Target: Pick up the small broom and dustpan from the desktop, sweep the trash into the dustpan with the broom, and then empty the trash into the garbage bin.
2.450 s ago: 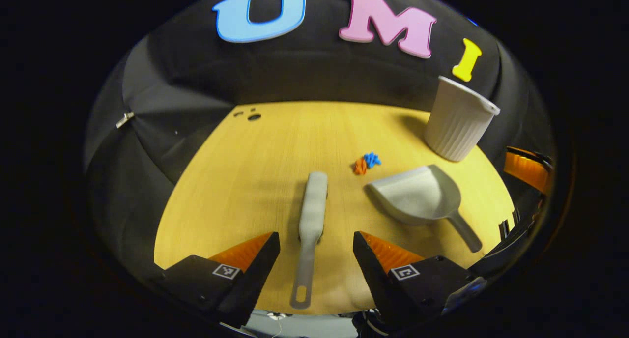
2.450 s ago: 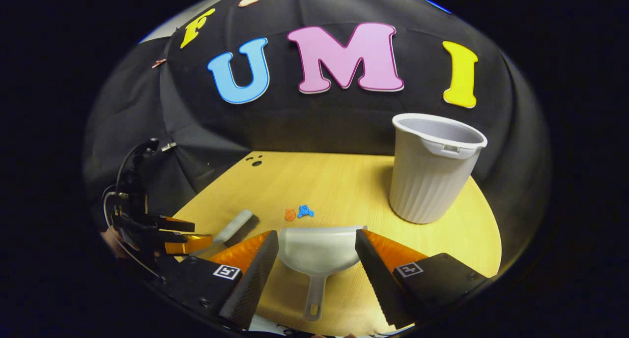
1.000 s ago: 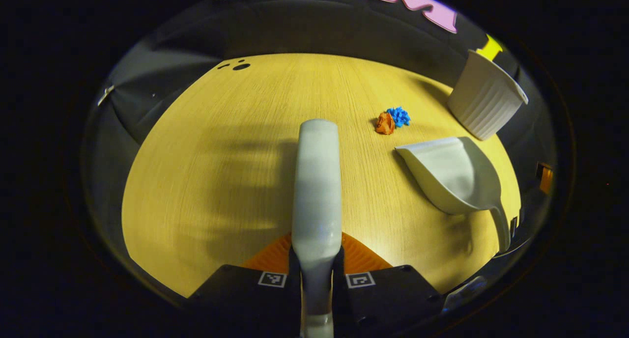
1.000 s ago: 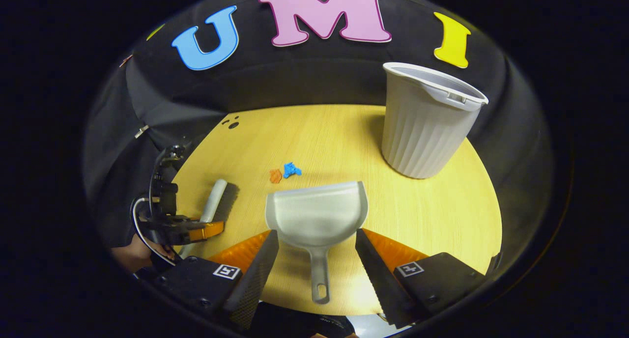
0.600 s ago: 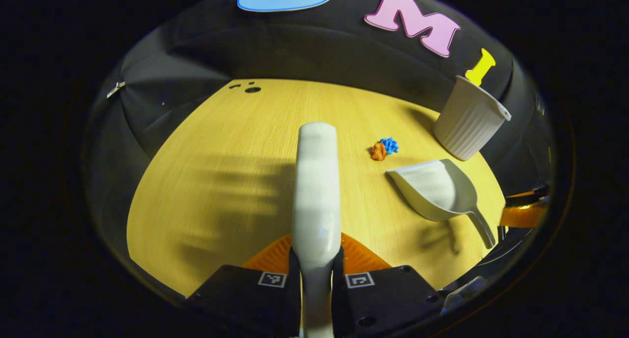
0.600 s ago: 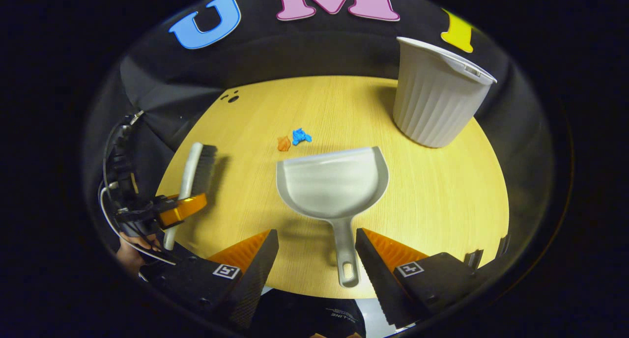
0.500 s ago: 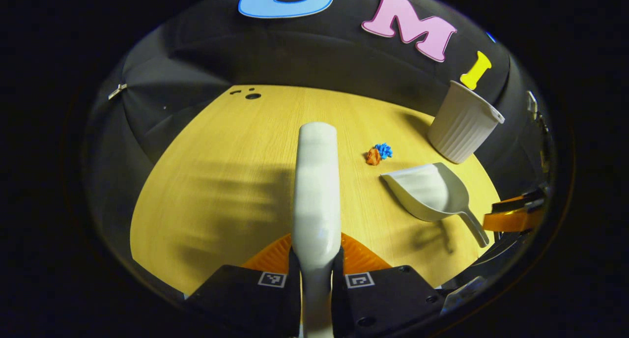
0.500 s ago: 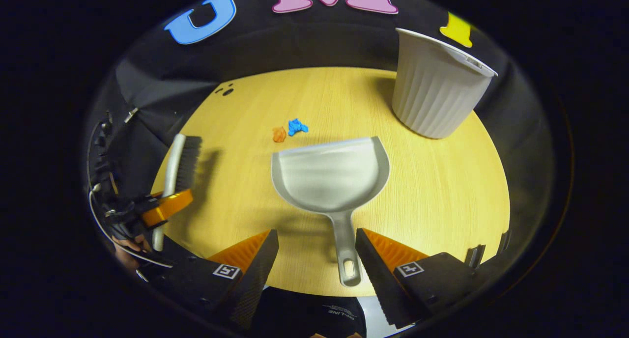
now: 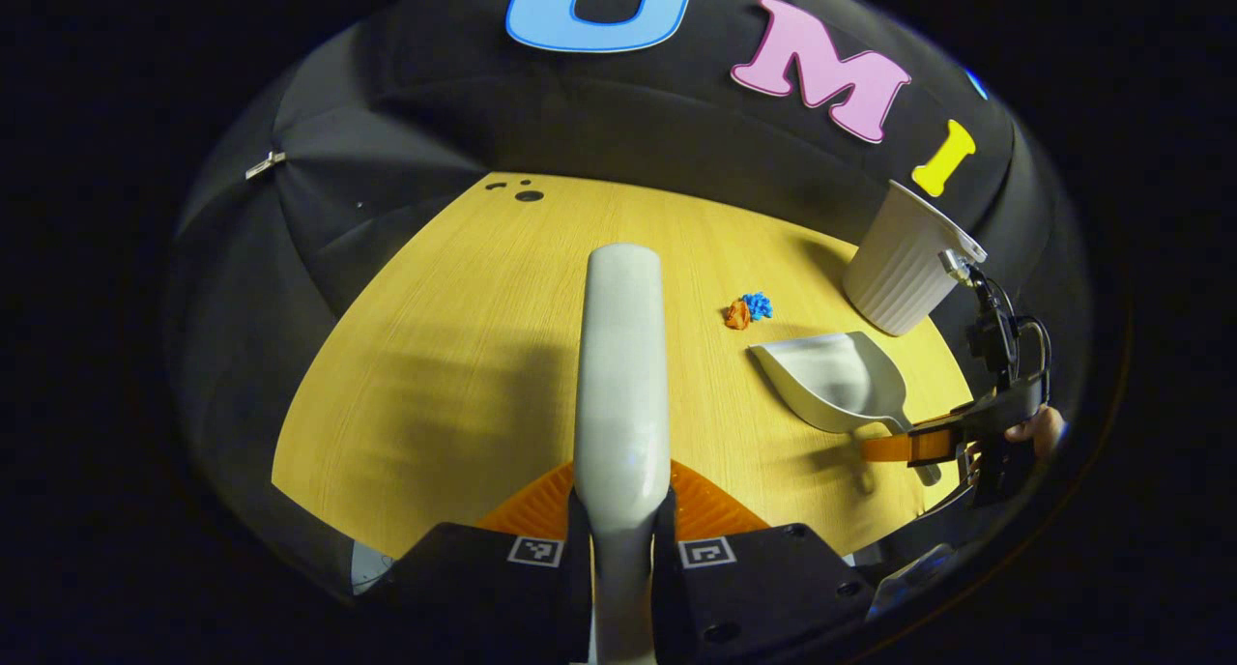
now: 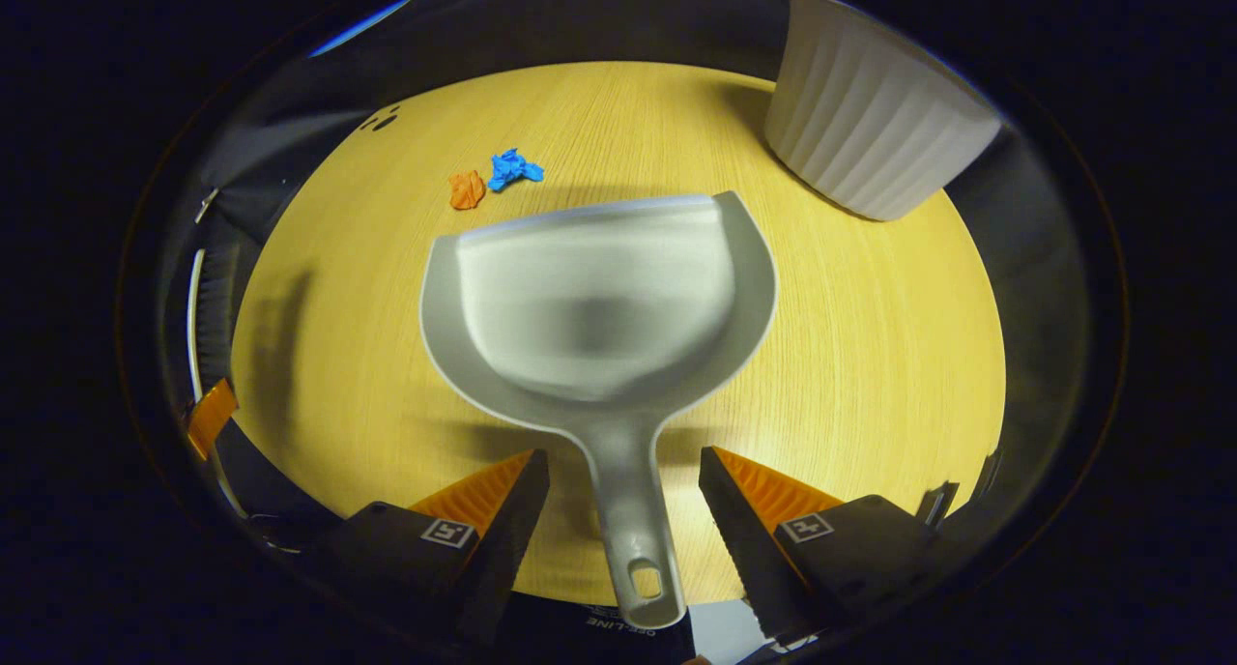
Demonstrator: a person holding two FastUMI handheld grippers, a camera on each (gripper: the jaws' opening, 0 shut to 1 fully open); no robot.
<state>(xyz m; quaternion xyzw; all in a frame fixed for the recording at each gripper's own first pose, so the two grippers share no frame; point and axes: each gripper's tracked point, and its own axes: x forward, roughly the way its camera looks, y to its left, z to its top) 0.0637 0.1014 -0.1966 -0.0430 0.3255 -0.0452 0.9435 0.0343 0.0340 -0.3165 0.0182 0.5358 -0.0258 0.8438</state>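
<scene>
My left gripper point(image 9: 621, 520) is shut on the handle of the grey broom point(image 9: 621, 375), which points forward above the wooden desktop point(image 9: 464, 336). The grey dustpan point(image 10: 599, 298) lies flat on the desktop, its handle point(image 10: 633, 530) between the spread fingers of my open right gripper point(image 10: 623, 496). Neither finger touches the handle. An orange scrap point(image 10: 467, 189) and a blue scrap point(image 10: 512, 169) lie just beyond the pan's lip. In the left gripper view the dustpan point(image 9: 836, 380) sits at the right with the right gripper point(image 9: 928, 445) at its handle, and the scraps point(image 9: 749, 309) lie beyond it.
The white ribbed garbage bin point(image 10: 870, 124) stands at the far right of the desktop, beyond the dustpan; in the left gripper view the bin point(image 9: 904, 278) is at the right. A hand point(image 9: 1039, 428) holds the right gripper. Small dark holes point(image 9: 522, 191) mark the table's far left.
The left gripper closed on the broom handle and lifted it off the desktop. The right gripper has dropped low and moved in until the dustpan handle lies between its fingers.
</scene>
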